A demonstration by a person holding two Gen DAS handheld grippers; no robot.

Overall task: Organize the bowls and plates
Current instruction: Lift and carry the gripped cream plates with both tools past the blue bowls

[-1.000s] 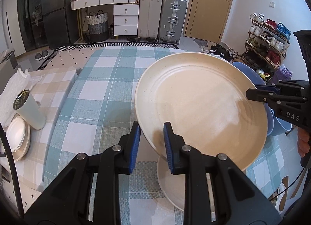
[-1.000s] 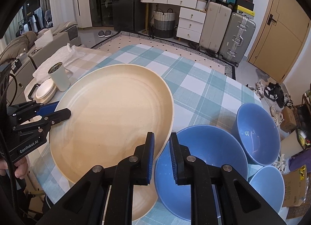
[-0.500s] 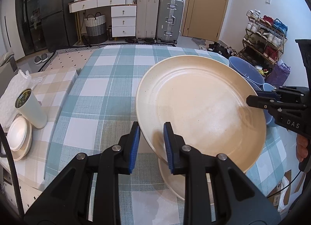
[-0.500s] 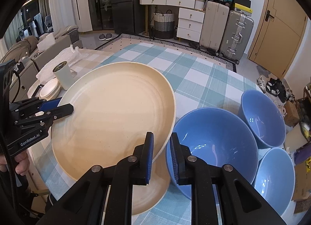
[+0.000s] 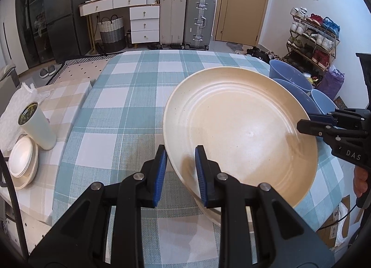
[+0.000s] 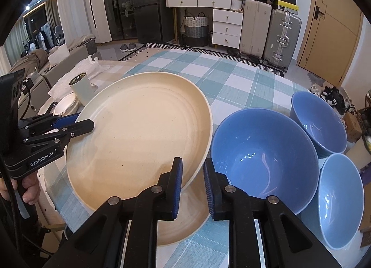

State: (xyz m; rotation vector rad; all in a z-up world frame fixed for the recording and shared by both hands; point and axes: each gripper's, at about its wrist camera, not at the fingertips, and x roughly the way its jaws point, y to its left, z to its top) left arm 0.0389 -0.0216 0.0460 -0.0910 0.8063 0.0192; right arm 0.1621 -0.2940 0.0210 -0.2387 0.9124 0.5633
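A large cream plate (image 5: 241, 129) is held tilted above the checked counter (image 5: 129, 105), carried at opposite rims by both tools. The left hand-held gripper (image 5: 180, 170) is closed narrowly on the plate's near rim, its blue pads (image 5: 161, 175) pressed on either side of the edge. The right hand-held gripper (image 6: 192, 189) is likewise clamped on the rim at the plate's other side; the rim is seen between its pads (image 6: 177, 189).

Directly beneath the plate, a second cream plate (image 6: 185, 221) lies flat on the counter, mostly covered. Just beside the plate, on its right in the right wrist view, a large blue bowl (image 6: 262, 159) is standing, with two smaller blue bowls (image 6: 317, 124) (image 6: 338, 200) touching it beyond. Well apart from the plate, on its left, a pale cup (image 5: 38, 126) and a stack of white dishes (image 5: 23, 161) are noted on a lower beige-checked surface (image 5: 60, 108).
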